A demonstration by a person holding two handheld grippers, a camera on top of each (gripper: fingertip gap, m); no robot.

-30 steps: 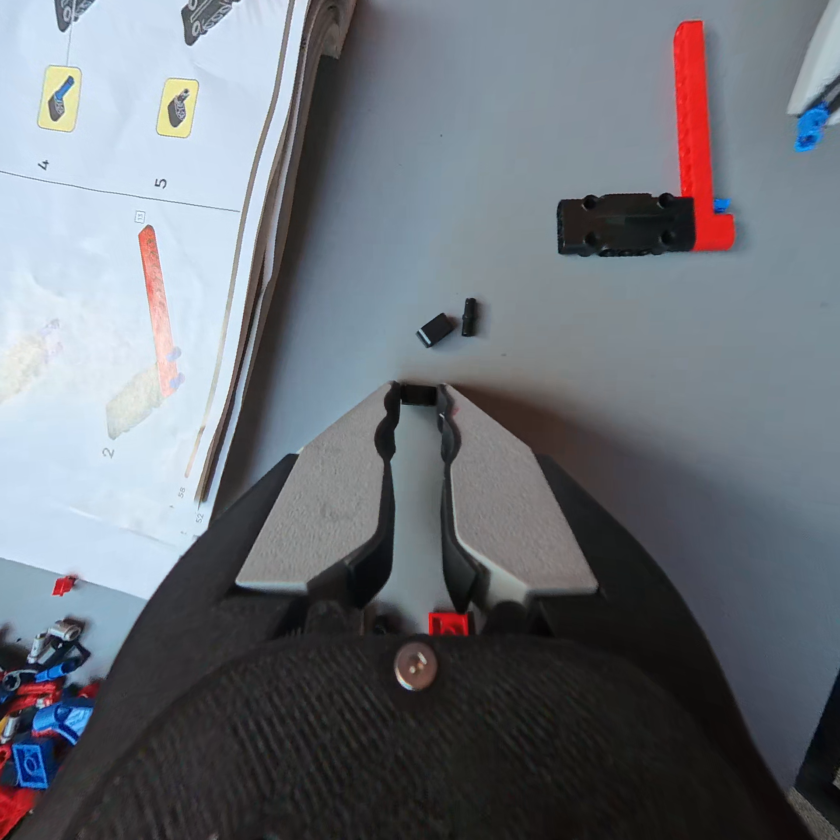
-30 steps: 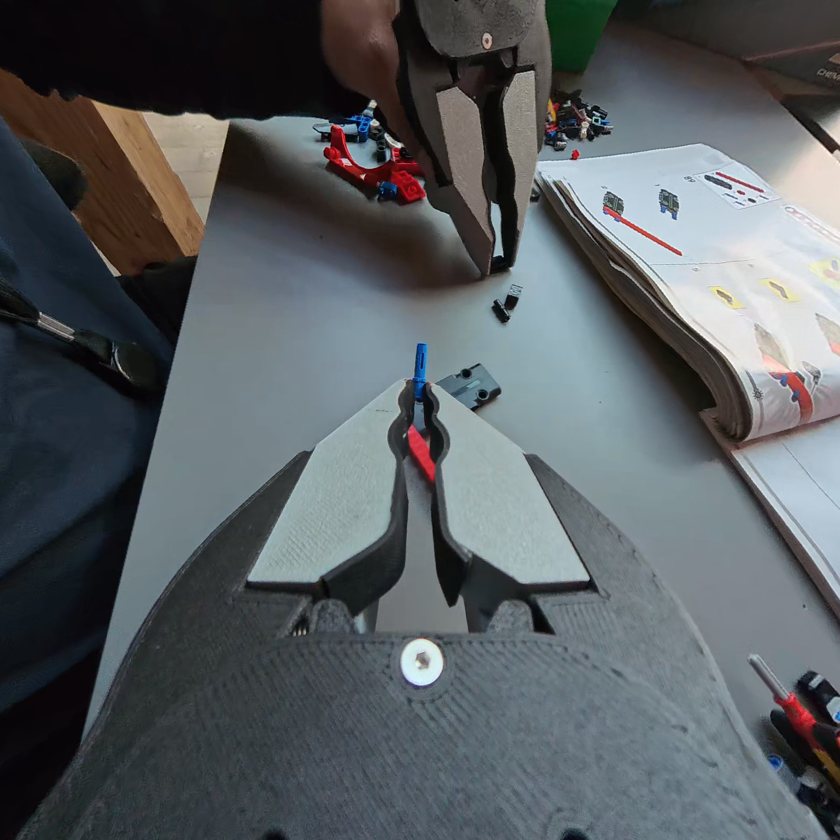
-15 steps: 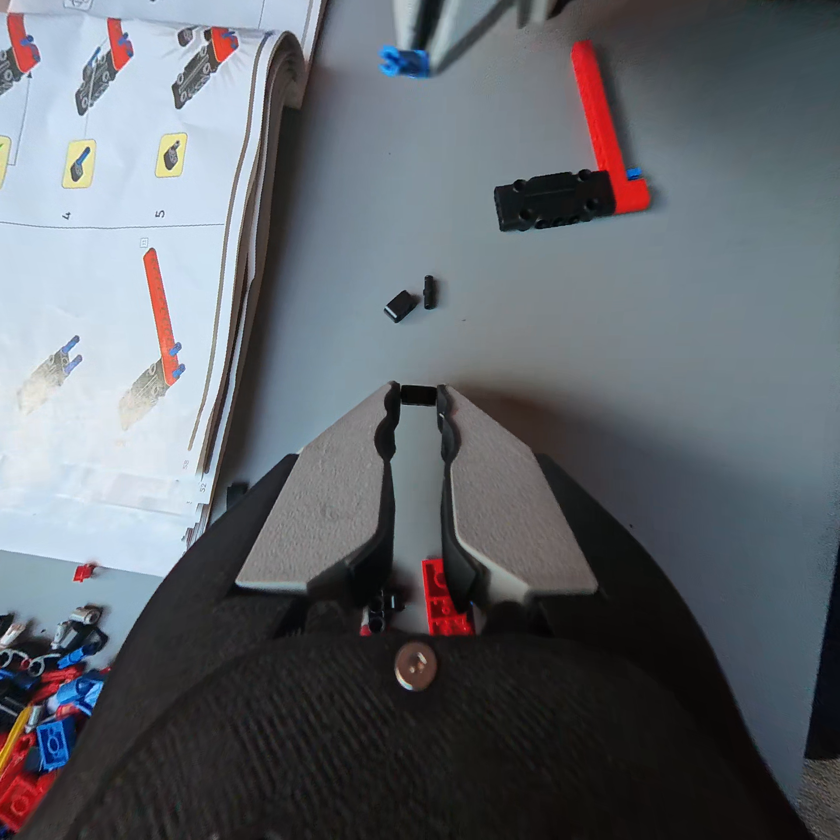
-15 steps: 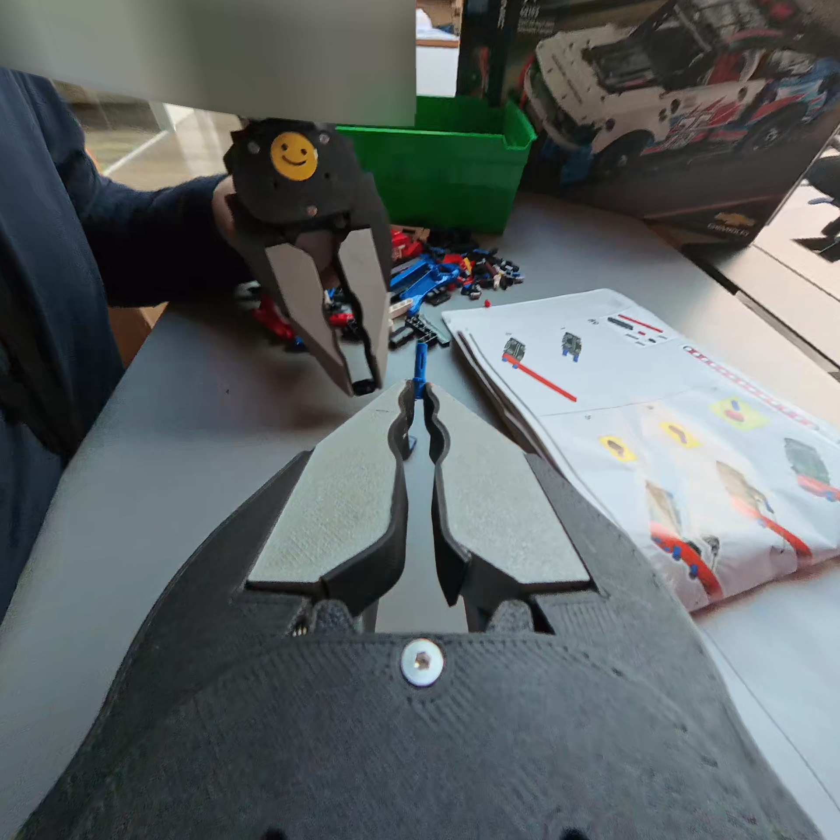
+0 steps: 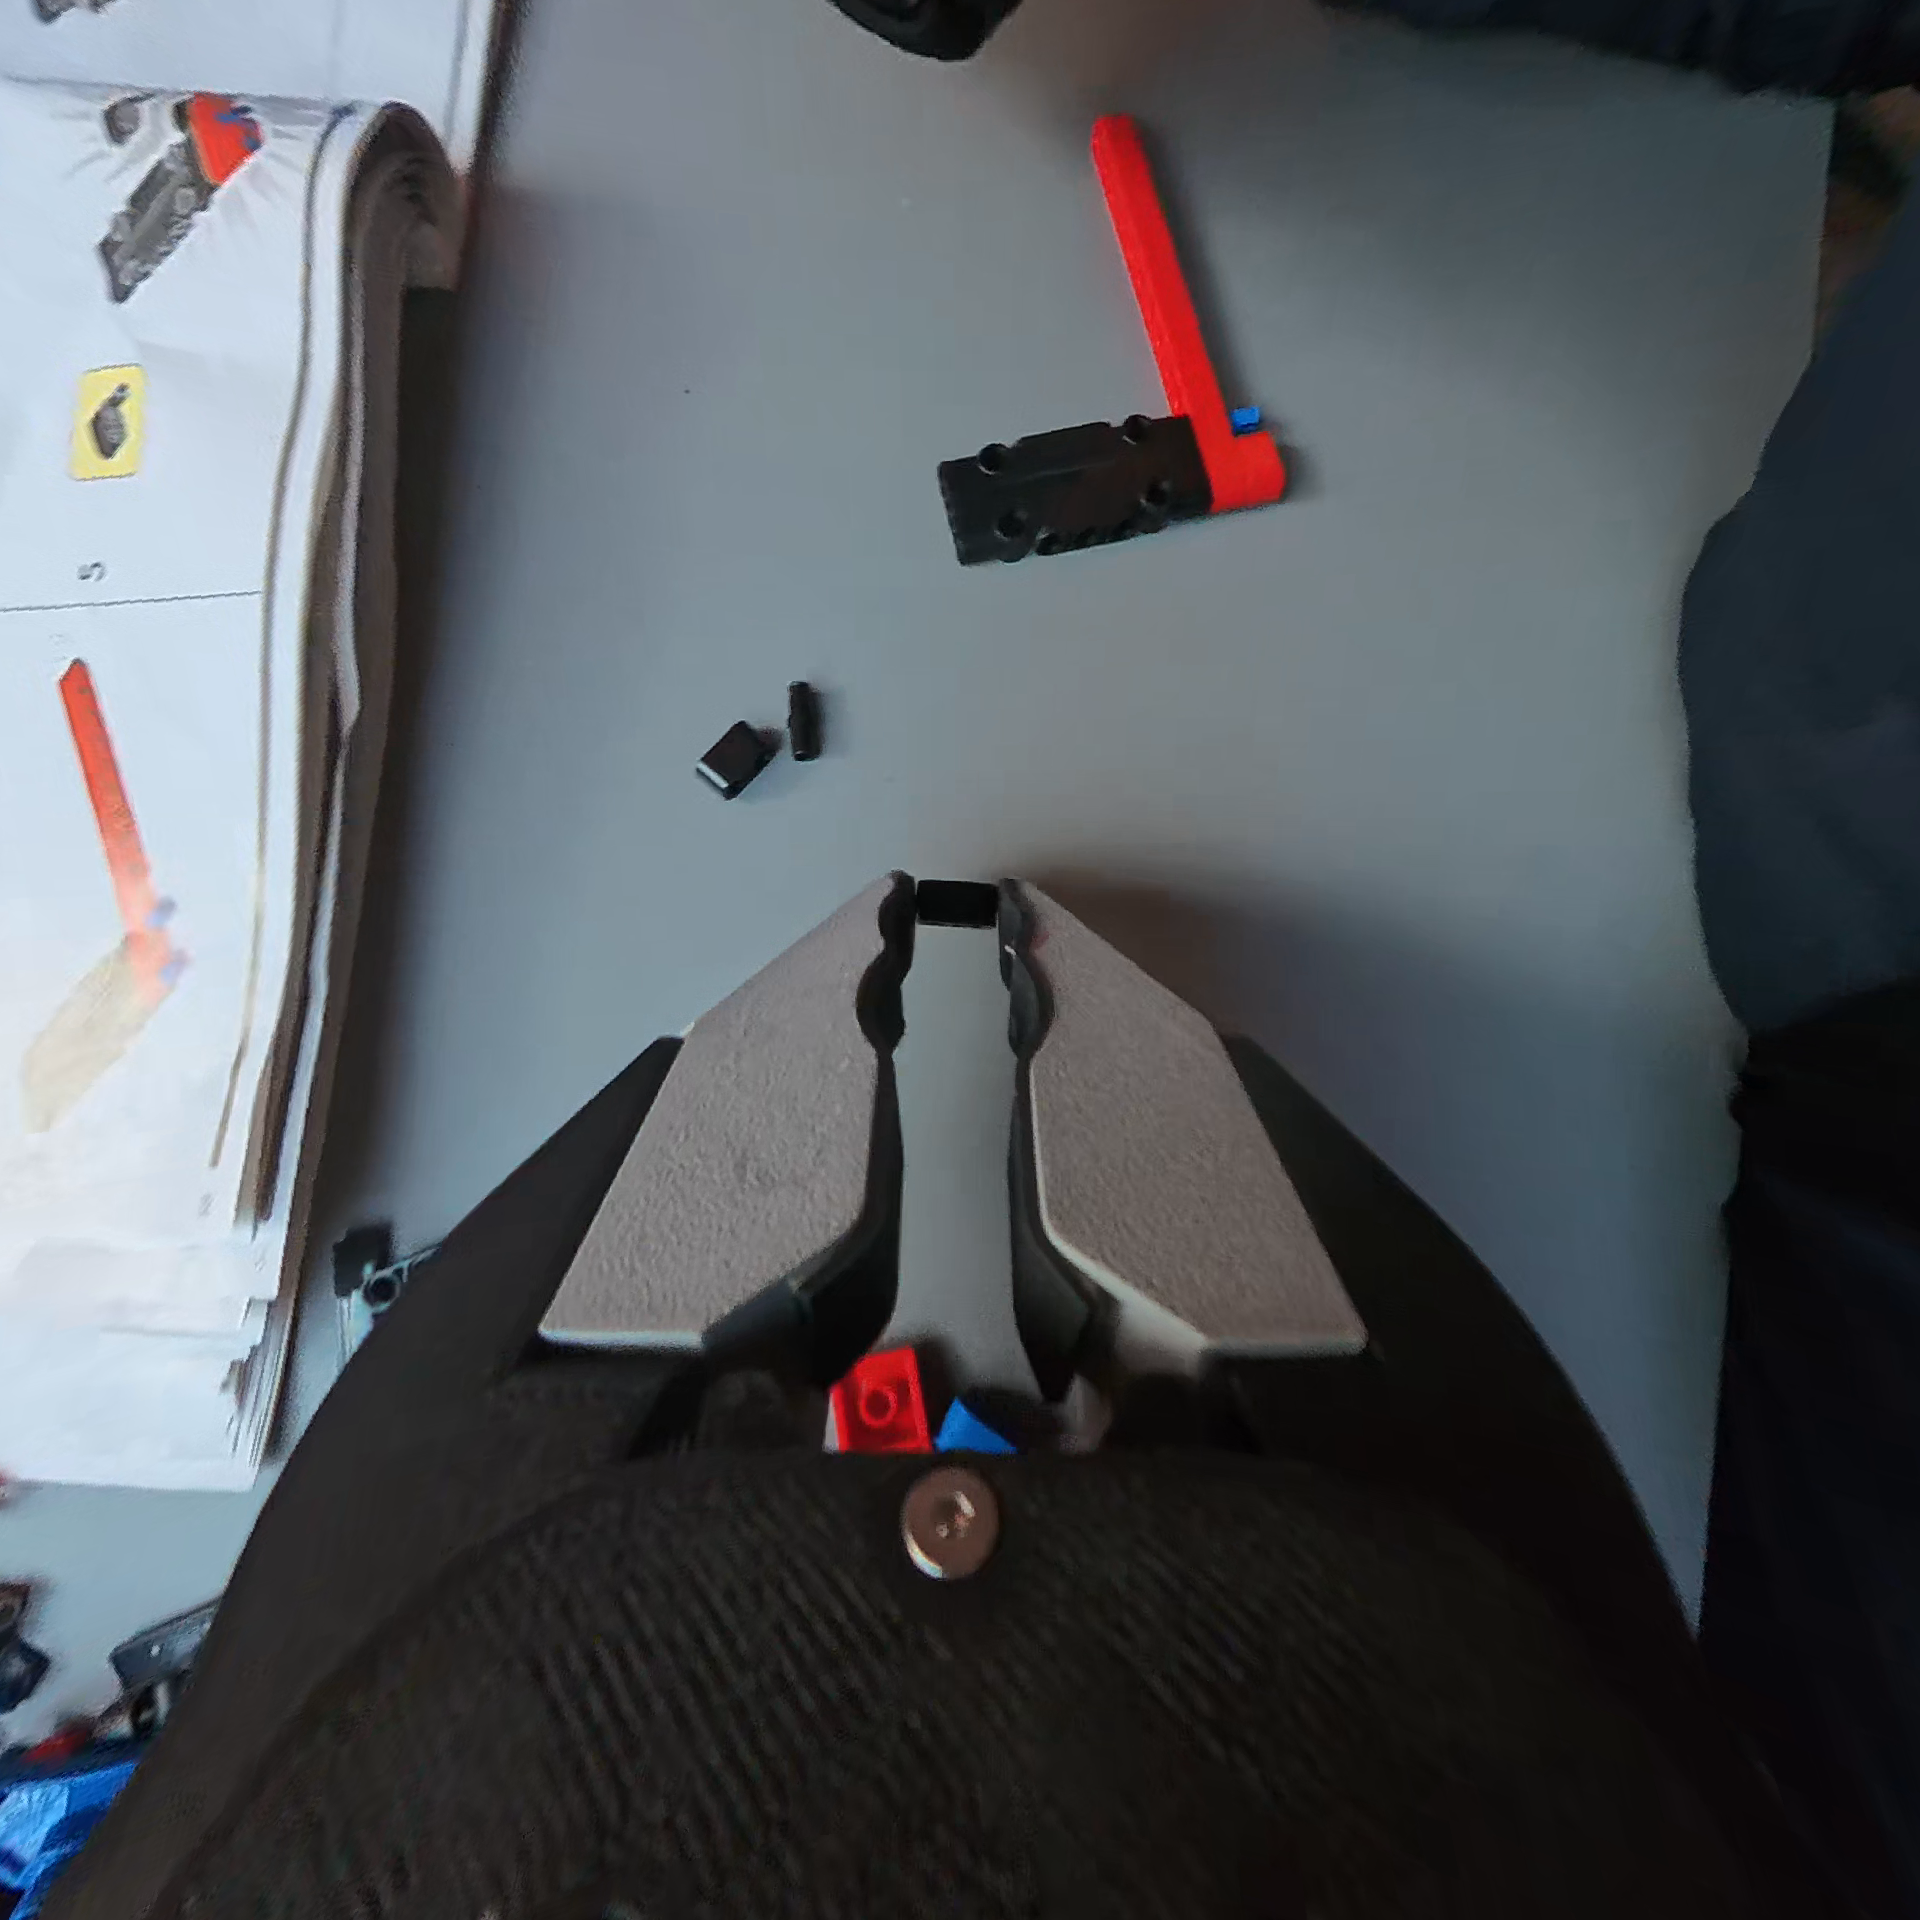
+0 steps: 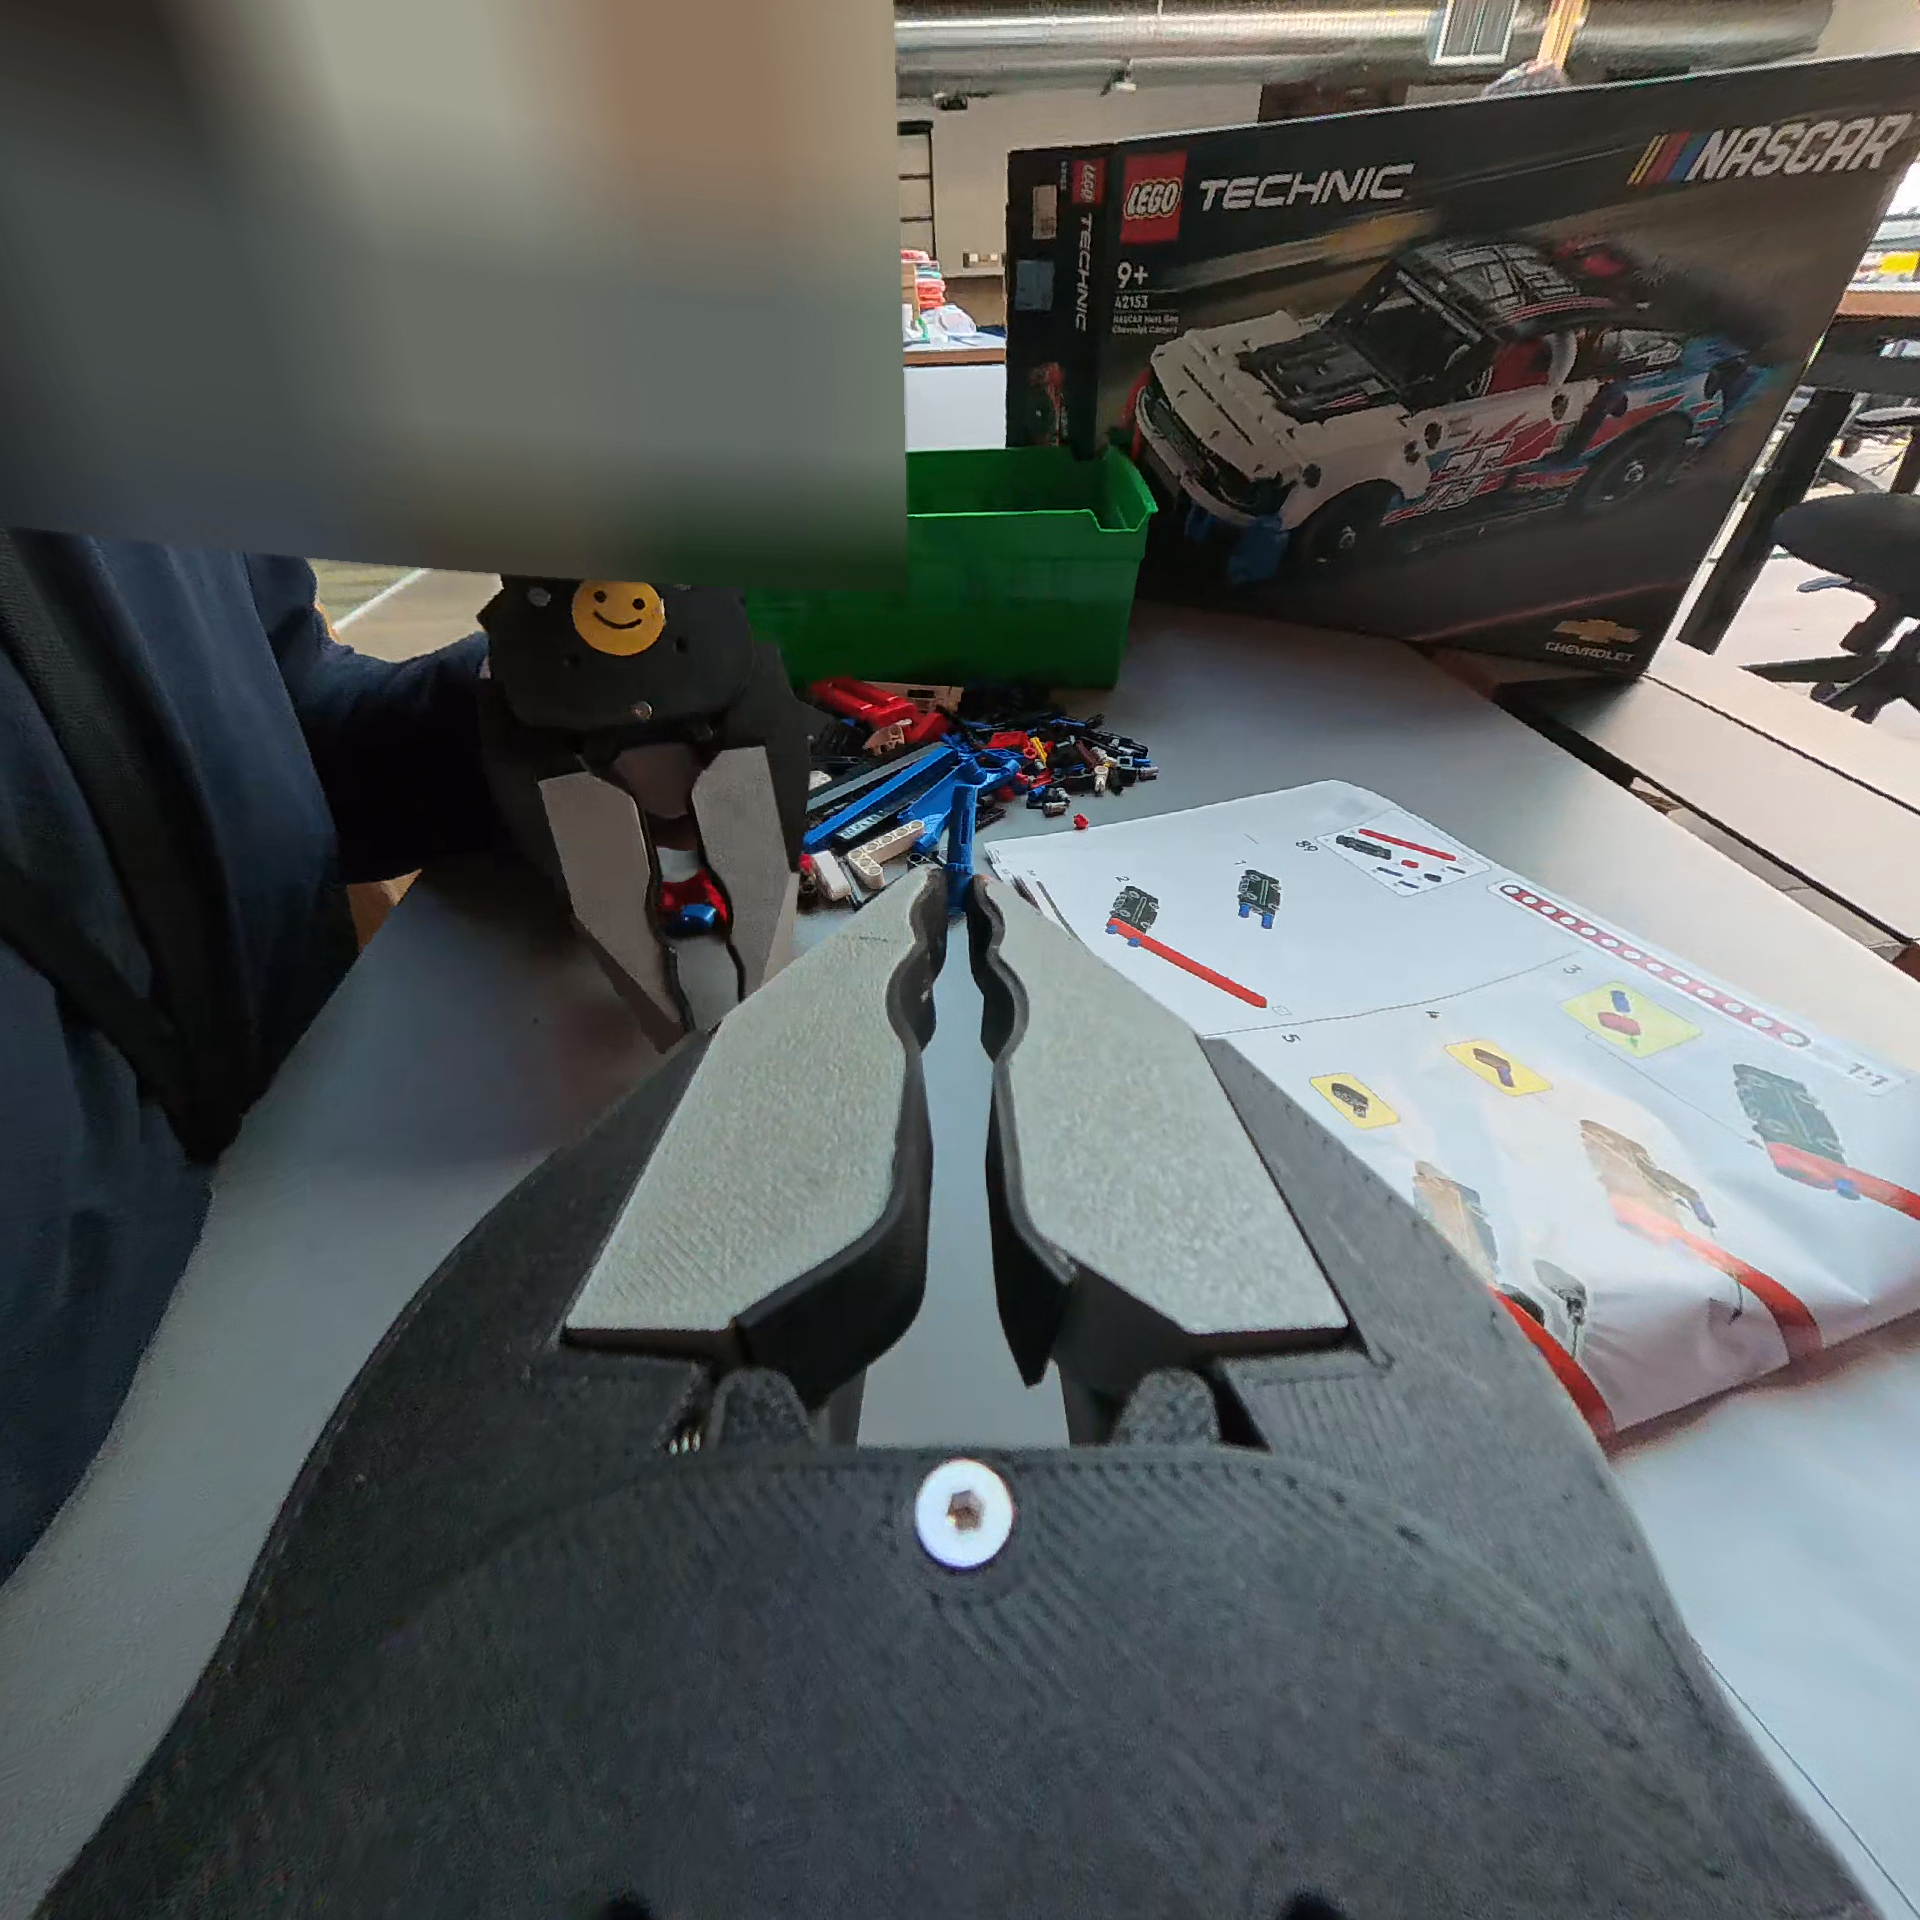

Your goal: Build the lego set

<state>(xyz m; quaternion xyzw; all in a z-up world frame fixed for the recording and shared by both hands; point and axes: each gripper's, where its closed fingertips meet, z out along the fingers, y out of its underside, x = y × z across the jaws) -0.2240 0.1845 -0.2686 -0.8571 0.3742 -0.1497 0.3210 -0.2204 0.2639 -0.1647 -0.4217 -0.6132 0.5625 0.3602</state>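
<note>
Here the left gripper (image 5: 957,902) has its jaws narrowed onto a small black block (image 5: 957,902), both pads pressed flat against its ends, raised above the grey desk (image 5: 1403,779). Just beyond that block lie two loose black bits, a little slanted tile (image 5: 736,758) and a short pin (image 5: 802,720) beside it. Farther from the block rests a black studded brick (image 5: 1070,490) joined to a long red beam (image 5: 1169,301), a blue pin (image 5: 1244,419) poking from the joint.

The right gripper (image 6: 957,902) has its jaws closed on a thin blue pin (image 6: 958,847) standing up between the wavy black pads; how far the pin runs down inside is hidden.

Behind the blue pin a green plastic bin (image 6: 1023,566) stands on the desk; its inside cannot be seen. In front of the bin is a heap of loose bricks (image 6: 977,753), red, blue, black and cream. An open instruction booklet (image 6: 1455,1039) lies beside the heap, and a large printed cardboard box (image 6: 1455,364) stands behind it. A dark blue sleeve (image 6: 343,727) is partly cut off by a blurred patch.
</note>
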